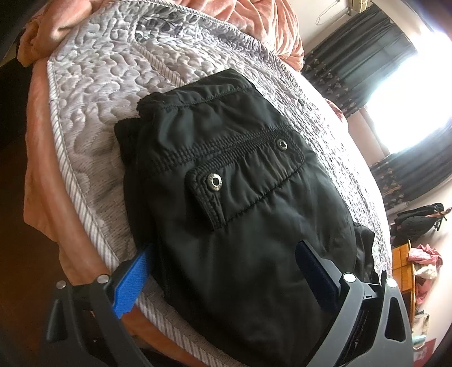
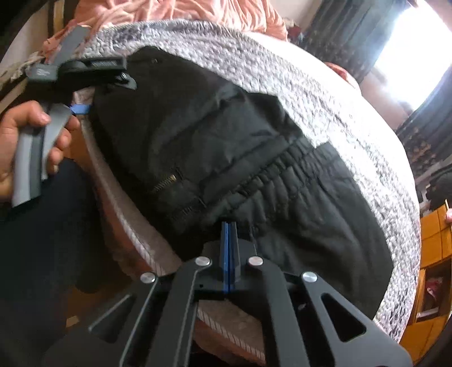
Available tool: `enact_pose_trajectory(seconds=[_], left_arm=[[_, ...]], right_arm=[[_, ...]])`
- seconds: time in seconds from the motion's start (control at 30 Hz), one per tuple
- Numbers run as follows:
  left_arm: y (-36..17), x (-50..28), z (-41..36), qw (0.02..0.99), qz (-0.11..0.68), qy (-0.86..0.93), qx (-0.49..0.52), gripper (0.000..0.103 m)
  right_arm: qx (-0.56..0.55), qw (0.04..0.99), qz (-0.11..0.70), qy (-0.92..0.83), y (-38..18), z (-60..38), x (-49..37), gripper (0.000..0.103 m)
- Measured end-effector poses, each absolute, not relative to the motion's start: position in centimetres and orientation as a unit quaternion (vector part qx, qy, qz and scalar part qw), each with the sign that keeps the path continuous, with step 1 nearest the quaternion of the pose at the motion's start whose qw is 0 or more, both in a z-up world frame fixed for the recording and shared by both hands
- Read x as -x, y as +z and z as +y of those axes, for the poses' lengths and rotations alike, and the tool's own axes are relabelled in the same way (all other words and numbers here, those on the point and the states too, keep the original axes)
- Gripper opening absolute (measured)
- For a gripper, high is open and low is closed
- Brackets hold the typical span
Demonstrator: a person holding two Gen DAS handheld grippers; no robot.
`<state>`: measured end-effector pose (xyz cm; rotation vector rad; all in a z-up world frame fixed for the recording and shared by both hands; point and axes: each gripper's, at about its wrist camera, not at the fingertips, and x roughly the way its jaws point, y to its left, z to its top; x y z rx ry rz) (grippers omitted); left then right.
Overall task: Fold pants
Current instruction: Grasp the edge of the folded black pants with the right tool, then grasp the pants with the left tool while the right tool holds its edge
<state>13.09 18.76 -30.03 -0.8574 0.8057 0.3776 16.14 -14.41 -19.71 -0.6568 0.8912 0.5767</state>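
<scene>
Black pants (image 1: 226, 175) lie folded into a compact bundle on the grey quilted mattress (image 1: 107, 84), with a snap-button pocket flap facing up. My left gripper (image 1: 226, 268) is open wide and straddles the bundle's near end: one blue pad sits at the left edge and the other rests on the right side. In the right wrist view the pants (image 2: 197, 135) show a zipper and an elastic waistband. My right gripper (image 2: 229, 225) hovers over the waistband, its blue pads shut flat together with no cloth visible between them. At that view's upper left, a hand (image 2: 25, 127) holds the left gripper (image 2: 104, 96).
A peach blanket (image 1: 254, 17) is bunched at the far end of the bed. The mattress edge (image 1: 84, 225) curves close to both grippers. Dark curtains (image 1: 361, 56) and a bright window lie to the right, with orange wooden furniture (image 2: 435, 240) and loose clothes beyond the bed.
</scene>
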Motion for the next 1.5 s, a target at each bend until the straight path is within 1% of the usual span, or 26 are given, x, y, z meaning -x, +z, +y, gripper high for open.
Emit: enact_pose_trajectory(seconds=[0.03, 0.1, 0.13, 0.17, 0.37, 0.43, 0.5, 0.53, 0.57, 0.6, 0.63, 0.67, 0.77, 0.87, 0.93, 1.2, 1.33, 1.4, 1.47, 1.5], left_arm=[[-30.0, -13.1, 18.8, 0.815, 0.377, 0.177, 0.403, 0.099], [-30.0, -13.0, 18.7, 0.815, 0.376, 0.177, 0.404, 0.099], [-30.1, -13.0, 18.8, 0.814, 0.375, 0.177, 0.406, 0.099], [-30.1, -13.0, 18.8, 0.814, 0.374, 0.178, 0.407, 0.099], [-30.1, -12.9, 18.9, 0.814, 0.373, 0.178, 0.408, 0.099], [-30.1, -12.9, 18.9, 0.814, 0.373, 0.176, 0.409, 0.099], [-30.2, -12.9, 19.0, 0.814, 0.372, 0.175, 0.41, 0.099], [-30.1, -12.9, 19.0, 0.814, 0.372, 0.175, 0.41, 0.099], [-30.1, -12.9, 19.0, 0.814, 0.372, 0.175, 0.41, 0.099], [-30.1, -12.9, 19.0, 0.814, 0.372, 0.174, 0.411, 0.099], [-30.1, -12.9, 19.0, 0.814, 0.372, 0.175, 0.41, 0.099], [-30.1, -12.9, 19.0, 0.814, 0.372, 0.175, 0.41, 0.099], [-30.1, -12.9, 19.0, 0.814, 0.372, 0.174, 0.411, 0.099], [-30.2, -12.9, 19.2, 0.814, 0.37, 0.173, 0.414, 0.099], [-30.2, -12.9, 19.1, 0.814, 0.371, 0.175, 0.412, 0.099], [-30.2, -13.0, 18.8, 0.814, 0.371, 0.174, 0.411, 0.099], [-30.2, -12.9, 18.9, 0.814, 0.373, 0.175, 0.41, 0.099], [-30.2, -13.0, 18.9, 0.814, 0.375, 0.175, 0.408, 0.099], [-30.0, -12.9, 19.1, 0.813, 0.374, 0.175, 0.411, 0.099], [-29.7, -12.7, 19.1, 0.814, 0.372, 0.173, 0.412, 0.099]], right_arm=[[0.307, 0.815, 0.41, 0.271, -19.0, -14.8, -16.0, 0.0], [0.296, 0.826, 0.4, 0.264, -18.2, -15.3, -16.1, 0.026], [0.288, 0.832, 0.396, 0.259, -17.9, -15.6, -16.5, 0.045], [0.284, 0.837, 0.392, 0.255, -17.8, -15.8, -16.8, 0.047], [0.302, 0.827, 0.412, 0.237, -20.1, -15.8, -18.1, 0.046], [0.309, 0.822, 0.417, 0.233, -21.1, -15.7, -18.3, 0.051], [0.318, 0.817, 0.422, 0.23, -21.8, -15.6, -18.4, 0.05], [0.312, 0.816, 0.428, 0.232, -22.1, -15.7, -18.6, 0.041], [0.301, 0.814, 0.437, 0.237, -22.3, -15.9, -18.8, 0.024], [0.298, 0.813, 0.439, 0.238, -22.3, -15.9, -18.9, 0.019], [0.297, 0.815, 0.436, 0.241, -22.1, -15.9, -18.8, 0.014], [0.296, 0.816, 0.433, 0.244, -21.8, -15.9, -18.7, 0.011], [0.287, 0.826, 0.411, 0.258, -19.9, -15.8, -17.4, 0.008], [0.293, 0.835, 0.38, 0.27, -18.4, -15.6, -15.6, 0.007], [0.306, 0.831, 0.373, 0.277, -18.7, -15.2, -14.9, 0.007], [0.341, 0.801, 0.388, 0.303, -22.0, -13.7, -14.9, 0.008], [0.346, 0.788, 0.402, 0.315, -22.6, -13.8, -15.5, 0.01], [0.342, 0.783, 0.409, 0.32, -22.4, -13.7, -15.8, 0.016], [0.323, 0.775, 0.427, 0.335, -21.7, -13.7, -16.0, 0.037], [0.314, 0.773, 0.432, 0.342, -21.3, -13.6, -16.1, 0.038]])
